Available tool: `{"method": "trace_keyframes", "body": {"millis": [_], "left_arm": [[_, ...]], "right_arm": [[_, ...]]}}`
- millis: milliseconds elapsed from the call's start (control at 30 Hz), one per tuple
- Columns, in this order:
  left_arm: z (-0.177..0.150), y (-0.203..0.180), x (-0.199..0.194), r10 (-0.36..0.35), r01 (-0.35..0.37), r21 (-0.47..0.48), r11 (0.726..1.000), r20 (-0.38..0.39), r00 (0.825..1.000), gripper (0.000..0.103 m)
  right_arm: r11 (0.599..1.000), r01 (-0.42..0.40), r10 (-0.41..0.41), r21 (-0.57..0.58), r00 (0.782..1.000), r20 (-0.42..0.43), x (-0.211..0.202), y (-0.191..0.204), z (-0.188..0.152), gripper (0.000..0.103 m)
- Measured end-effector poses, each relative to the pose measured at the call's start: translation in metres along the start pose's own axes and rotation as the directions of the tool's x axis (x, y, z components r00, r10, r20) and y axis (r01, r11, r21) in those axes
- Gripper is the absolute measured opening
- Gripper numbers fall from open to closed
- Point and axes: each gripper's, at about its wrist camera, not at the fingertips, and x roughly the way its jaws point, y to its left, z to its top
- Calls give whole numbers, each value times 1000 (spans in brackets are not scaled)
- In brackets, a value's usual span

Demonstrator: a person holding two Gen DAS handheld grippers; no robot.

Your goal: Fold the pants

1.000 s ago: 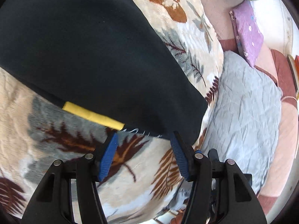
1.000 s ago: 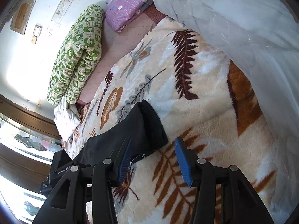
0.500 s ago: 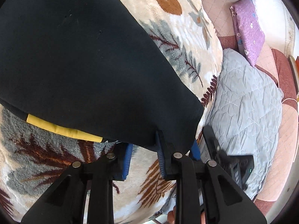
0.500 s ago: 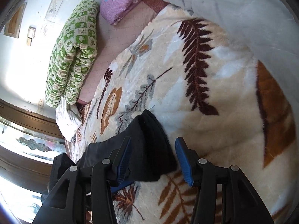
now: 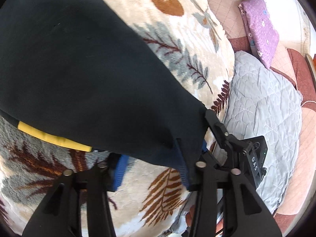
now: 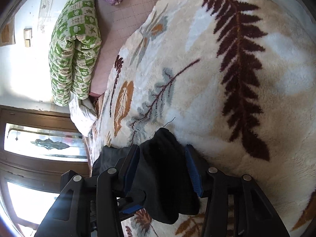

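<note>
We see a bed (image 6: 126,19) covered by a cream plush blanket (image 6: 217,98) patterned with brown, orange and grey leaves. A rolled green-and-white patterned quilt (image 6: 75,43) lies against the white wall (image 6: 21,75), near a purple flowered pillow (image 5: 260,25). Beside the blanket lies a grey quilted cover (image 5: 264,114) on the pink quilted sheet. Bright daylight comes through a dark wooden-framed window (image 6: 39,142) beneath the wall.

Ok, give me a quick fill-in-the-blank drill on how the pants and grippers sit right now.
1. The pants are ____ in colour.
2. The tag at their edge is ____.
3. They lie on a blanket patterned with ____.
4. The pants end sits between the fingers of the ____ gripper.

Missing: black; yellow; leaves; right
</note>
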Motion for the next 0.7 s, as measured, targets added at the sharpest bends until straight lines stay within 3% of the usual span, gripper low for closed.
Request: {"method": "trace_keyframes", "body": {"millis": [67,100,133,167,267,700], "left_arm": [[-1,-4,3,17,-17,27,999,-16,1000,41],[-2,-4,4,23,-22,38,999,-27,999,25],[0,-3,6,17,-14,49,999,-55,998,9],[2,-2,9,13,-9,48,999,-78,997,8],[6,4,8,-13,17,33,999,-107,994,6],[12,8,-43,-120,124,37,992,-94,988,5]], "right_arm": [[1000,-1,1,23,1000,-2,0,-5,1,40],[1000,5,-5,24,1000,-1,0,-5,1,38],[999,26,-26,19,1000,9,0,-3,0,26],[999,33,-33,18,999,11,0,-3,0,16],[1000,28,-29,12,999,42,-6,2,-3,14],[983,127,-113,-133,988,108,-32,74,-20,12]]}}
